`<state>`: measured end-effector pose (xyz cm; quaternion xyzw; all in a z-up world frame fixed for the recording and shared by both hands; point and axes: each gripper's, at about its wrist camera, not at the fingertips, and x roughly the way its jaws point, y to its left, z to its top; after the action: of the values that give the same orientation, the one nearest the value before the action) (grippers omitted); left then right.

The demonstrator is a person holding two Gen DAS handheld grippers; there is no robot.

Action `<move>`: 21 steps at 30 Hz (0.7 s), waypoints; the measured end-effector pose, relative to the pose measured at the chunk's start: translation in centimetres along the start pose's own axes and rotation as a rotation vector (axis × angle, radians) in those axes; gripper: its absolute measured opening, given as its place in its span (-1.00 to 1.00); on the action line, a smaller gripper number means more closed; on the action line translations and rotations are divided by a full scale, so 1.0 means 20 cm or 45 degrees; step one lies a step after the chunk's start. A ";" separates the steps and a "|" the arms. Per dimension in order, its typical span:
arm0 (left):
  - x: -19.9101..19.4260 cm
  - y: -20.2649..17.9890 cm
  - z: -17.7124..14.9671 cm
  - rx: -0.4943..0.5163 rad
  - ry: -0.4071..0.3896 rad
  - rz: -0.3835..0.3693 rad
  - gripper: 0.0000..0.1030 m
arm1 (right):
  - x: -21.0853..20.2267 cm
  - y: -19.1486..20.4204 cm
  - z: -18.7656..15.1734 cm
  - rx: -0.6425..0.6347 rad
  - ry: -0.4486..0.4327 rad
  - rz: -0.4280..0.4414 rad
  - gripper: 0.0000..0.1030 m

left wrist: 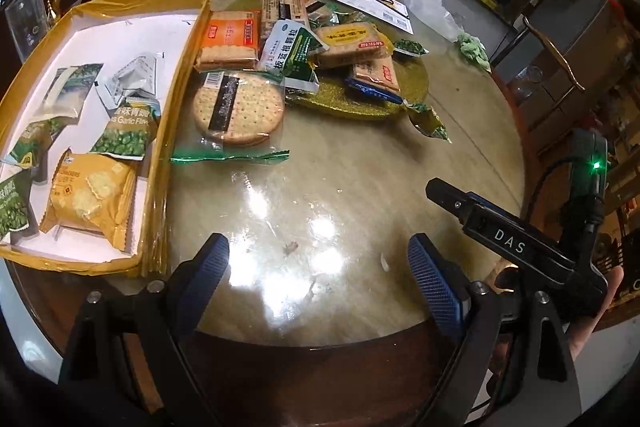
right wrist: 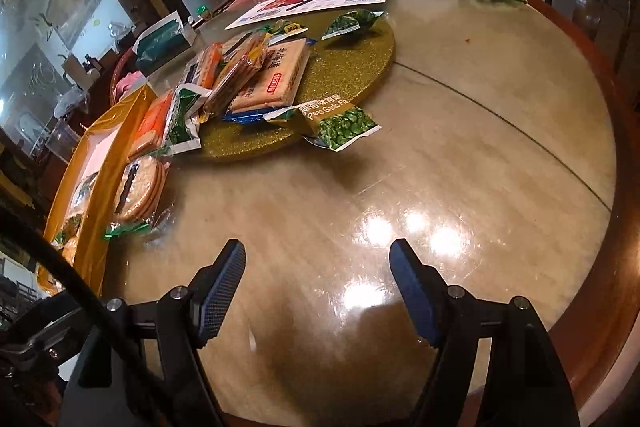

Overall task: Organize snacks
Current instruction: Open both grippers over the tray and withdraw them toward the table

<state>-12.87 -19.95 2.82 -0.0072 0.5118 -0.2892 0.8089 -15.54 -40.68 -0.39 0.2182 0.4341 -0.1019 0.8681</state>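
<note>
A: Were both grabbers empty?
B: Yes. The left gripper (left wrist: 318, 259) and right gripper (right wrist: 318, 269) stood wide apart.
A: The round cracker pack (left wrist: 237, 114)?
B: Beside the gold box (left wrist: 176, 99). Pinching its edge gently looked best.

The round table (left wrist: 360, 195) carried a shallow box (left wrist: 176, 99) at its 9 o'clock edge, as seen from the left wrist view. Inside the box lay a cracker packet (left wrist: 92, 199) nearest the viewer, with a pea packet (left wrist: 128, 135) behind it toward 12 o'clock. Just beside the box wall, at 3 o'clock of it, lay a round biscuit pack (left wrist: 236, 111). Behind that, toward 1 o'clock, a round mat (right wrist: 352, 67) bore a heap of biscuit packs (right wrist: 272, 79). One pea pouch (right wrist: 340, 125) overhung the mat's near rim.
</note>
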 end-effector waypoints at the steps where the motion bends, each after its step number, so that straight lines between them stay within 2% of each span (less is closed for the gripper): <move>1: 0.00 0.00 0.00 0.002 -0.002 -0.002 0.76 | 0.00 0.00 0.00 0.001 0.002 0.002 0.45; 15: -0.01 0.02 0.00 -0.003 -0.006 -0.002 0.76 | 0.01 -0.01 0.02 0.038 0.009 0.062 0.45; 21: -0.04 0.07 0.01 -0.042 -0.018 -0.003 0.76 | 0.02 -0.06 0.05 0.141 0.042 0.187 0.45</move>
<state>-12.38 -18.54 3.06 -0.0233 0.5108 -0.2817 0.8119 -14.98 -42.20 -0.53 0.2986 0.4251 -0.0583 0.8525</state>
